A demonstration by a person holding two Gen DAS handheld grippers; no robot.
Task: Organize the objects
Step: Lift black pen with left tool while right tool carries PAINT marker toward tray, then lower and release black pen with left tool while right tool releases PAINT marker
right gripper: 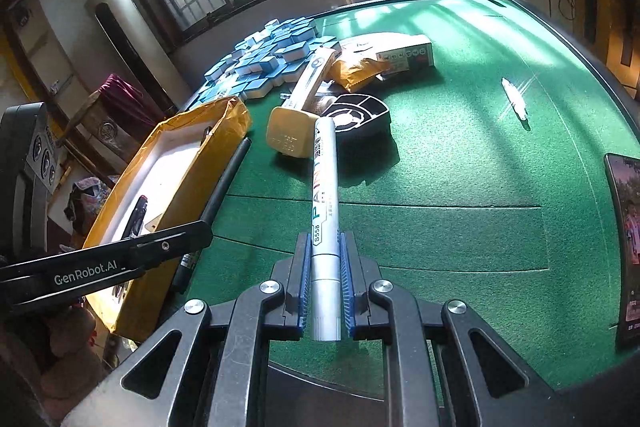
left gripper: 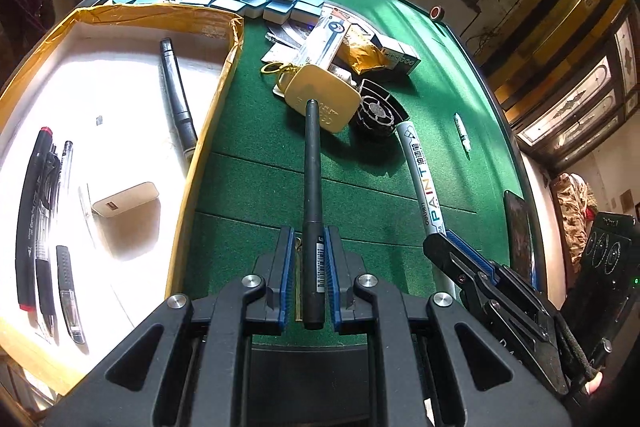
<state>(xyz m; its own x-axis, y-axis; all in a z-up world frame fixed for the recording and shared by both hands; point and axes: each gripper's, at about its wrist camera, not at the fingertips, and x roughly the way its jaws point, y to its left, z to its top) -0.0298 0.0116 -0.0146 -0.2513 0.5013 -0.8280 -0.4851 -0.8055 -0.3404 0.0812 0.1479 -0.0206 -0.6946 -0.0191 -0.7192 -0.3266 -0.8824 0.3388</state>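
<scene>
Left gripper [left gripper: 308, 259] pinches a slim matte black pen [left gripper: 311, 187], barcode sticker near its end, held over the fuzzy green felt table [left gripper: 248, 187] beside the tape-edged cardboard tray [left gripper: 208, 131]. Right gripper [right gripper: 326, 267] clamps a glossy silver-white paint marker [right gripper: 325, 187] with colourful "PAINT" lettering, also above the felt.

Black grippers [left gripper: 308, 259], blue ribbed pads [right gripper: 306, 279]

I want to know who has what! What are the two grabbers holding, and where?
Left gripper pinches the black pen near its rear end. Right gripper pinches the silver paint marker near its rear end.
</scene>
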